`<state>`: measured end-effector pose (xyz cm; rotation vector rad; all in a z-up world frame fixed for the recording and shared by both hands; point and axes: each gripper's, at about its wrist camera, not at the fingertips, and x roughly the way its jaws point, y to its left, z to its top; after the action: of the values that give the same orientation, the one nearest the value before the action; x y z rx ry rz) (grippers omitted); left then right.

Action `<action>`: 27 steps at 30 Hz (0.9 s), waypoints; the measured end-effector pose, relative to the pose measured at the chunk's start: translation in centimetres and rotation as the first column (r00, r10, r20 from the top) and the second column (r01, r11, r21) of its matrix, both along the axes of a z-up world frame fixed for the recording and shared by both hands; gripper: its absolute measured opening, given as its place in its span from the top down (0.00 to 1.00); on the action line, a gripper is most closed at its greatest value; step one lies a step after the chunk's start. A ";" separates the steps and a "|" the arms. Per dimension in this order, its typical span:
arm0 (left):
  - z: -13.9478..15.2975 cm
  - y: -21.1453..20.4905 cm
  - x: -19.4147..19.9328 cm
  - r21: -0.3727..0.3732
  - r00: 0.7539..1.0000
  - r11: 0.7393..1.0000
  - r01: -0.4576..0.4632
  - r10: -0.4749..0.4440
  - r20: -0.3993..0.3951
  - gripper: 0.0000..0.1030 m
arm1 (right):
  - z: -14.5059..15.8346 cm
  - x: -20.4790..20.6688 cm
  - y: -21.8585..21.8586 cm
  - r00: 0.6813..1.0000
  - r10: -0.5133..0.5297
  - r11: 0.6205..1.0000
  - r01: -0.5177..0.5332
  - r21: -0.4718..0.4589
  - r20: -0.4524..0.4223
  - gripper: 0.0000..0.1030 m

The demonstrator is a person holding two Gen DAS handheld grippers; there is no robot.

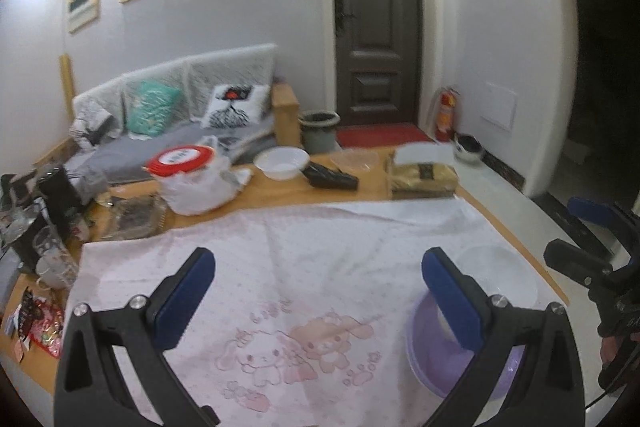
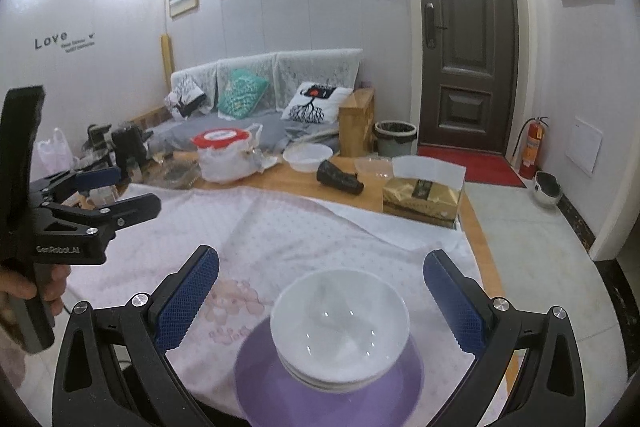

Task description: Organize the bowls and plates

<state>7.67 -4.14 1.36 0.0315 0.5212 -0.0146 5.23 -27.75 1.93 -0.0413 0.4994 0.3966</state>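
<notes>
A stack of white bowls [image 2: 340, 327] sits on a purple plate [image 2: 280, 387] on the pink cartoon cloth [image 2: 280, 227]. My right gripper [image 2: 320, 291] is open and empty, its jaws spread either side of the bowls, just above them. My left gripper [image 1: 316, 287] is open and empty over the cloth [image 1: 280, 267], left of the stack. In the left wrist view the purple plate [image 1: 424, 355] and white bowls [image 1: 504, 275] show behind the right finger. Each gripper shows in the other's view: the right one [image 1: 592, 247], the left one [image 2: 116, 191].
At the table's far side stand a white bowl [image 2: 307, 157], a red-lidded tub in a bag [image 2: 224, 155], a clear container [image 2: 372, 167], a black case [image 2: 340, 179] and a tissue box [image 2: 424, 195]. Glasses and clutter [image 1: 44, 243] crowd the left edge. A sofa is behind.
</notes>
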 end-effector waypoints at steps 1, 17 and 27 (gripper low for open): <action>0.2 0.3 -0.2 -0.002 1.000 1.000 -0.014 0.014 0.012 0.01 | 0.2 0.0 0.1 1.000 0.000 1.000 0.000 0.007 0.010 0.01; 1.4 4.6 -2.2 -0.017 0.976 0.983 -0.181 0.182 0.117 0.01 | 1.7 -0.3 1.8 0.994 0.015 0.999 -0.018 0.027 0.110 0.01; 1.6 4.4 -2.3 -0.008 0.974 0.983 -0.185 0.184 0.130 0.00 | 1.7 -0.2 1.8 0.994 0.015 0.999 -0.018 0.029 0.110 0.01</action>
<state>5.40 0.27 3.00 -0.0117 0.3922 0.1694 5.02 -25.91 3.65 -0.0384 0.3849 0.4153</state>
